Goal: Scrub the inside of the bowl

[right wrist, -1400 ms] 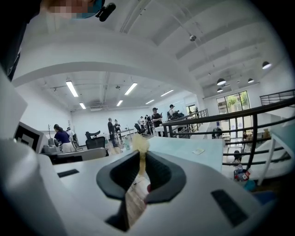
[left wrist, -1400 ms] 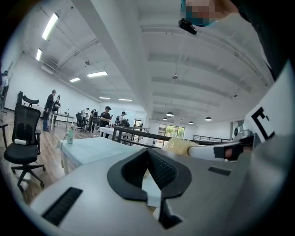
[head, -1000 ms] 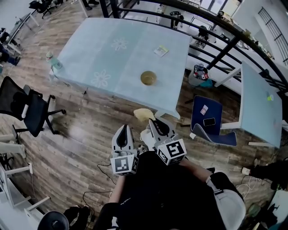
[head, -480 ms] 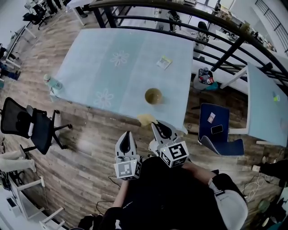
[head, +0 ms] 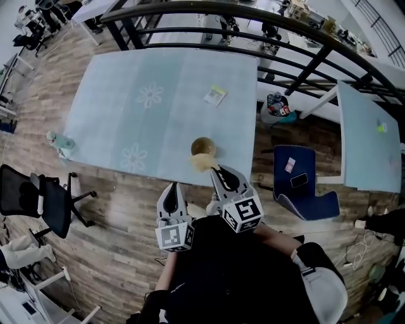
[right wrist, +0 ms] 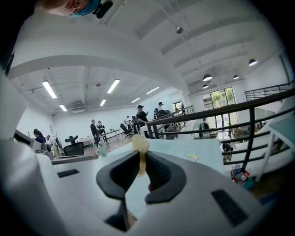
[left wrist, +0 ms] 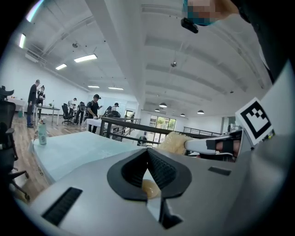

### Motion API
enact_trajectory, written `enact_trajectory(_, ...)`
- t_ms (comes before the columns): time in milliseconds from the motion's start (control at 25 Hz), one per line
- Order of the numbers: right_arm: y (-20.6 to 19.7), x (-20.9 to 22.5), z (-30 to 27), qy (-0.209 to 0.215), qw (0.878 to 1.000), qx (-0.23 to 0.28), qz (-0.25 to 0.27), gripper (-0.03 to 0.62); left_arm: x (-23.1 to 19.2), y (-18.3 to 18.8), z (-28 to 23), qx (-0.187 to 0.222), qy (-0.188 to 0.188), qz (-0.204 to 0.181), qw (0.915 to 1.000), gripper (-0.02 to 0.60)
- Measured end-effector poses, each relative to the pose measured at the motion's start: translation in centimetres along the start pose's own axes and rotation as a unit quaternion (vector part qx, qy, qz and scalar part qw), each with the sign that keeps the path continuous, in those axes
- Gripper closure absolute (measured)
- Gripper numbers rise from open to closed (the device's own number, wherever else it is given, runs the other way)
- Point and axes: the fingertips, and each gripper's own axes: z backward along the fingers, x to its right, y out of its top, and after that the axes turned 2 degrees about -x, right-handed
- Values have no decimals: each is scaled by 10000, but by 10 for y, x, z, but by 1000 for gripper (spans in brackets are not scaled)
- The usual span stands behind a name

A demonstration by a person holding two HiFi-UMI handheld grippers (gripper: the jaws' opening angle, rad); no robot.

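A tan bowl (head: pixel 203 146) stands upright on the pale blue table (head: pixel 126 107), close to its near edge. My right gripper (head: pixel 214 168) is shut on a yellow sponge (head: pixel 204 162), which hangs over the table edge just short of the bowl. In the right gripper view the sponge (right wrist: pixel 140 144) sticks up from between the closed jaws of the right gripper (right wrist: pixel 140 156). My left gripper (head: pixel 173 187) is shut and holds nothing, over the floor to the left of the right one. From the left gripper view the sponge (left wrist: pixel 174 140) shows at the right, beyond the left gripper (left wrist: pixel 148 151).
A small card (head: pixel 216 95) lies further back on the table and a bottle (head: pixel 58 142) stands at its left corner. A black office chair (head: pixel 44 197) is on the left, a blue chair (head: pixel 304 183) on the right. A black railing (head: pixel 253 19) runs behind the table.
Both grippers have moved forward toward the table. The sponge, over the floor a second ago, now reaches the table's near edge close to the bowl.
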Motion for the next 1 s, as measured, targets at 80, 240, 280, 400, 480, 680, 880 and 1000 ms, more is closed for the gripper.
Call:
enact_trajectory(80,3,8,3,-167,9998,54,-51,549,9,-5,-10,-125,-205,-48,9997,568)
enact_trajectory(240,8,32,3,-619,9978,148,-193,549,25,-1,-38,-160,-687,-149,9974,568)
enact_trajectory(280,9,36,3,-741,9969,161,-220,549,26,1,-45,-163,-814,-157,9964,568)
enact_trajectory(400,10,46,4,-1159,9926,206,-302,549,24,3,-66,-268,-1186,-170,9924,568)
enact_trajectory(480,14,54,3,-1472,9881,252,-375,549,23,4,-82,-376,-1422,-176,9890,568)
enact_trajectory(680,23,67,4,-2259,9714,414,-594,549,28,11,-115,-581,-2262,-410,9715,568)
enact_trajectory(880,15,54,-13,-2723,9587,363,-742,549,14,13,-144,-746,-2819,-595,9547,568)
enact_trajectory(1000,12,40,-28,-2814,9555,415,-777,549,-4,9,-161,-876,-2910,-573,9510,568)
